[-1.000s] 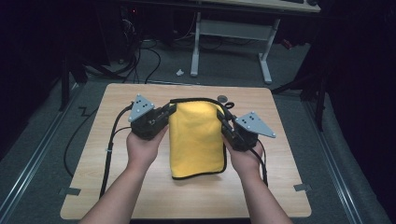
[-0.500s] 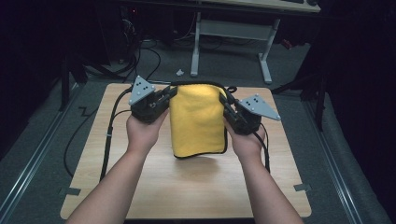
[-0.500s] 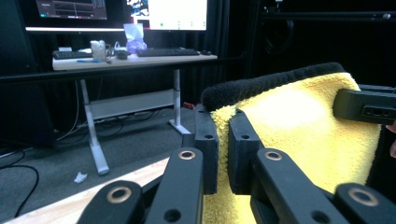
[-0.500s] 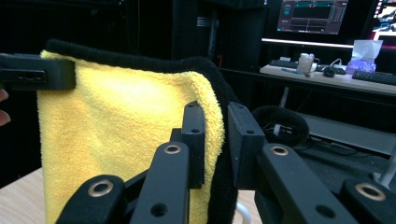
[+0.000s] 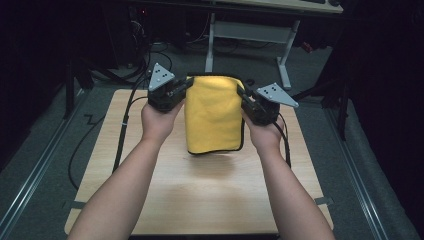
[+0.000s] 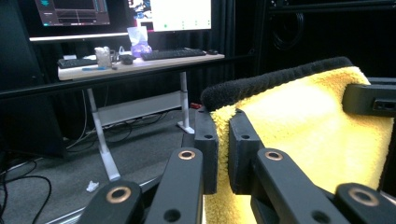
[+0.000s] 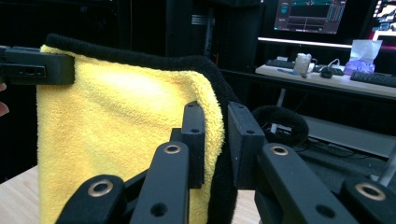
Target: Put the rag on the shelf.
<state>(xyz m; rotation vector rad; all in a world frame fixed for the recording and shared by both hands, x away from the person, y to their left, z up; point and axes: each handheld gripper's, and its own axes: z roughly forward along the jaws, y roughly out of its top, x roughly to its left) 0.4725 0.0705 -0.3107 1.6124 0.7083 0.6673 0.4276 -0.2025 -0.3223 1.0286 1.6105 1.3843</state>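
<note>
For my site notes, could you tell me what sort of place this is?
Probably a lab or office workspace: a desk with monitors and a keyboard stands behind the wooden table, with cables trailing.

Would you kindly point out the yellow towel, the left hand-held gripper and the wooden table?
yellow towel (image 5: 214, 115): high view, middle of the hanging cloth.
left hand-held gripper (image 5: 186, 89): high view, jaw tips at the towel's corner.
wooden table (image 5: 200, 200): high view, bare top.

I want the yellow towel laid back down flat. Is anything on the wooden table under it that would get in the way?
Nothing visible does. The yellow towel hangs clamped between the left gripper and right gripper, and the wooden table beneath it and nearer the person is bare. The strip behind the towel is hidden.
</note>
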